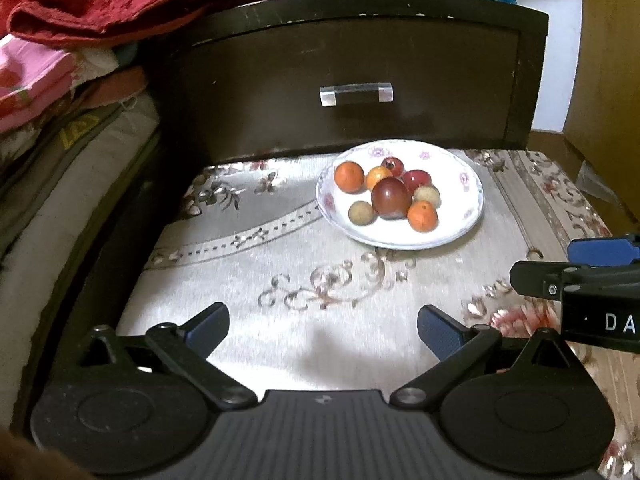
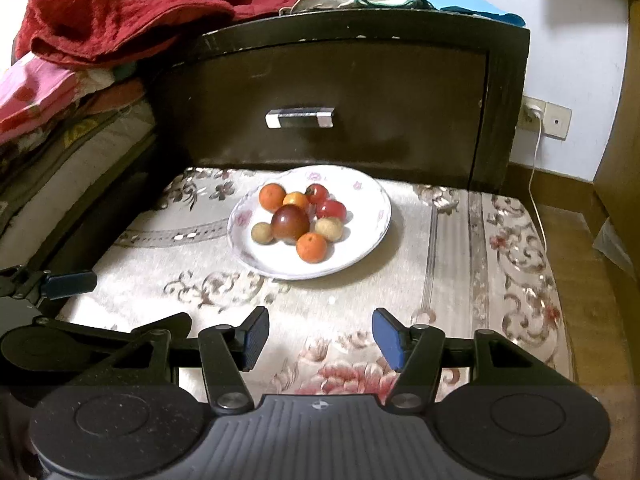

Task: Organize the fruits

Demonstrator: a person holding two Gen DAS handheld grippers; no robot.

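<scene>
A white floral plate (image 1: 460,220) (image 2: 360,256) sits on the patterned cloth near the dark drawer. On it lie several small fruits: a large dark red one (image 1: 391,198) (image 2: 290,222) in the middle, orange ones (image 1: 349,176) (image 2: 311,247), red ones (image 1: 417,179) (image 2: 331,209) and tan ones (image 1: 362,213) (image 2: 329,229). My left gripper (image 1: 323,330) is open and empty, well short of the plate. My right gripper (image 2: 320,338) is open and empty, also short of the plate; it shows at the right edge of the left wrist view (image 1: 576,276).
A dark wooden drawer front (image 1: 352,92) (image 2: 320,120) with a clear handle stands behind the plate. Stacked bedding and a red blanket (image 1: 112,0) (image 2: 108,20) lie at the left. A wall socket with a white cable (image 2: 538,160) is at the right.
</scene>
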